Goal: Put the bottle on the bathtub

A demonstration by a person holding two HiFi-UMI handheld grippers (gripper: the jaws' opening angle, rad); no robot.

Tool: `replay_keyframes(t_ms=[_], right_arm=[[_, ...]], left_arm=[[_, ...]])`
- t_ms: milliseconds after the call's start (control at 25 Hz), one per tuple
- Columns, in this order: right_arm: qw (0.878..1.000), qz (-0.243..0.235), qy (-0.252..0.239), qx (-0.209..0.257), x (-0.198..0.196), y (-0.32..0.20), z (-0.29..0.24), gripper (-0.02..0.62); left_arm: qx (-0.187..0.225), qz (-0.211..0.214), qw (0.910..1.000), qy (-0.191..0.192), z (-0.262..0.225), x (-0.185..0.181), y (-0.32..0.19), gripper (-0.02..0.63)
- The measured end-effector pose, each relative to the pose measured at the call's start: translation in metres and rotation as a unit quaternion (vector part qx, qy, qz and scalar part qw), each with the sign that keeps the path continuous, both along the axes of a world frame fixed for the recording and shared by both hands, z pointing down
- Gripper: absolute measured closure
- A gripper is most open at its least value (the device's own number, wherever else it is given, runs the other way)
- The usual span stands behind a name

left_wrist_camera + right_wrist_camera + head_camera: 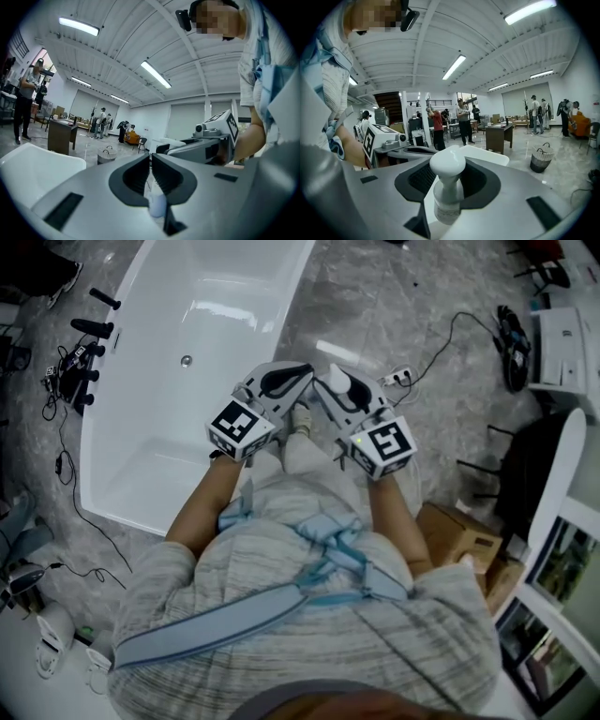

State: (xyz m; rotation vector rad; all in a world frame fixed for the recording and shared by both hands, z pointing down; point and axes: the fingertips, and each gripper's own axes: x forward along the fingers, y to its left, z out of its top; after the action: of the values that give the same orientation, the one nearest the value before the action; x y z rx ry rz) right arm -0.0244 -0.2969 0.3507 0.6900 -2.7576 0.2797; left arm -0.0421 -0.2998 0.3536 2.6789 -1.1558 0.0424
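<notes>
A small clear bottle with a rounded white cap stands upright between the jaws of my right gripper, which is shut on its body. In the head view both grippers are held close together in front of the person's chest, over the grey floor just right of the white bathtub. My left gripper has its jaws closed together with nothing in them, as the left gripper view shows. Each gripper sees the other beside it: the right gripper and the left gripper. The bathtub's white rim shows behind the bottle.
Cables and black parts lie on the floor left of the tub. A power strip and its cord lie ahead to the right, and a cardboard box stands at the right. A wicker basket, a desk and standing people are farther off.
</notes>
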Motion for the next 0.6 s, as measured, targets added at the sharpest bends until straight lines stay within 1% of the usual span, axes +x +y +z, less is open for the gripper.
replay_keyframes(t_ms=[80, 160, 240, 360, 480, 600], right_arm=[[1.000, -0.020, 0.005, -0.008, -0.012, -0.010, 0.011, 0.445], [0.999, -0.042, 0.018, -0.015, -0.025, -0.017, 0.028, 0.445], [0.997, -0.063, 0.034, -0.022, -0.035, -0.023, 0.049, 0.445], [0.995, -0.082, 0.048, -0.034, -0.048, -0.037, 0.078, 0.445], [0.993, -0.093, 0.056, -0.044, -0.059, -0.053, 0.101, 0.446], [0.991, -0.104, 0.065, -0.050, -0.071, -0.066, 0.123, 0.445]], left_arm=[[-0.010, -0.019, 0.9998, 0.001, 0.011, -0.012, -0.010, 0.601], [-0.024, -0.042, 0.9988, 0.012, 0.025, -0.026, -0.016, 0.601], [-0.038, -0.073, 0.9963, 0.022, 0.040, -0.045, -0.020, 0.601], [-0.056, -0.114, 0.9917, 0.021, 0.062, -0.071, -0.022, 0.601], [-0.076, -0.137, 0.9873, 0.021, 0.086, -0.086, -0.022, 0.601], [-0.099, -0.151, 0.9831, 0.030, 0.112, -0.096, -0.020, 0.601]])
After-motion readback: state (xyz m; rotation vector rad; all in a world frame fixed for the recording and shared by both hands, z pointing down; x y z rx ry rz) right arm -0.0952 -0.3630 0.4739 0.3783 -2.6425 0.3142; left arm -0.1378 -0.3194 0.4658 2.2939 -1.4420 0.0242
